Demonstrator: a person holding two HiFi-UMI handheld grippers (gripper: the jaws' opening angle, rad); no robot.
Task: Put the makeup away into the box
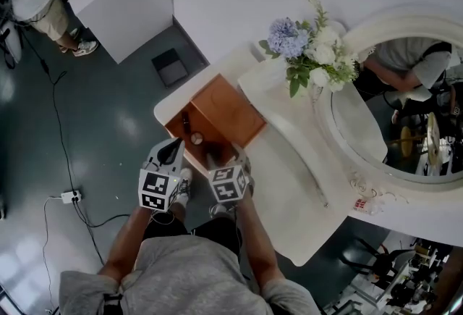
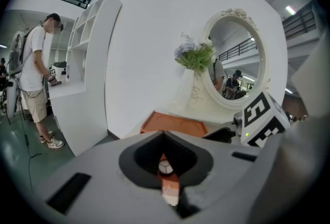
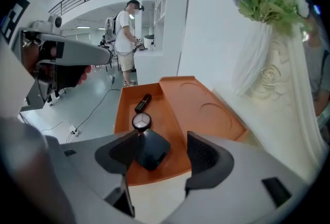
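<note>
Orange box [image 3: 126, 110] open on desk [image 1: 289, 176], lid [image 3: 206, 109] laid alongside for access, containing lipstick [image 3: 143, 103], round pot [image 3: 141, 122] and dark compact [image 3: 152, 150]; right tool [image 3: 162, 141] spread wide over compact, gripping nothing, probably to release it; left tool [image 2: 163, 134] closed, empty, parked at box edge.

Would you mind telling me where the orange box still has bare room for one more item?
The box has bare floor in its far corner, between the black tube and the open lid, and along its left wall beside the round compact. The middle is crowded: the tube, the round compact and the dark square compact lie in a row. The lid's inside is bare too.
</note>
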